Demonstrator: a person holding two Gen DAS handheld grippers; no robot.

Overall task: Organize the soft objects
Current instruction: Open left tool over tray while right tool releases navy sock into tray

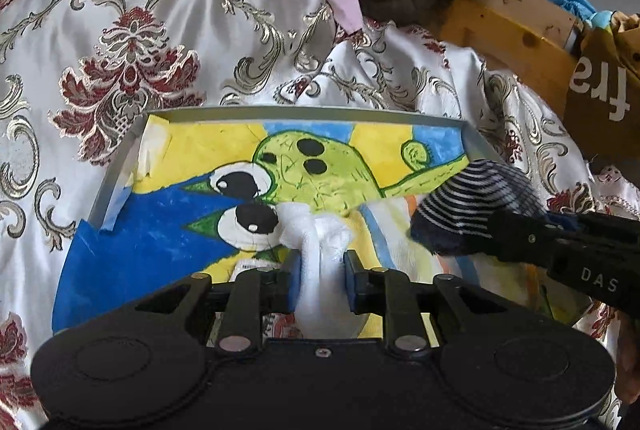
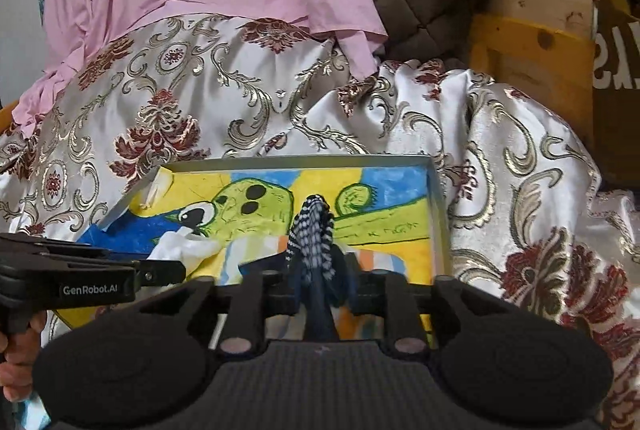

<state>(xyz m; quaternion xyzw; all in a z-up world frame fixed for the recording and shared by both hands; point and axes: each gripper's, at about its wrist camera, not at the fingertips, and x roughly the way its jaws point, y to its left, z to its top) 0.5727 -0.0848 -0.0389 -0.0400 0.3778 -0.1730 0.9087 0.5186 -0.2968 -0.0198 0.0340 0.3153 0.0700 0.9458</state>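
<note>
The left tool (image 1: 320, 274) is clamped narrow on a white sock (image 1: 316, 230), which bunches out ahead of its blue pads (image 1: 294, 282). The right tool (image 2: 320, 282), just to the right of it, is closed on a striped sock (image 2: 314, 230) that sticks up past its tips. Both socks hang over the tray (image 1: 304, 111) directly ahead, whose floor is a painted green cartoon figure; a pale striped cloth (image 2: 256, 250) lies in its near part, under the tools. The tray sits on a patterned satin cloth (image 1: 180, 29).

Risks, as I judge them: the tools are close together, so one could snag the other's sock on release. The tray wall is low, and a sock dropped near the right edge could slide off onto the satin.
</note>
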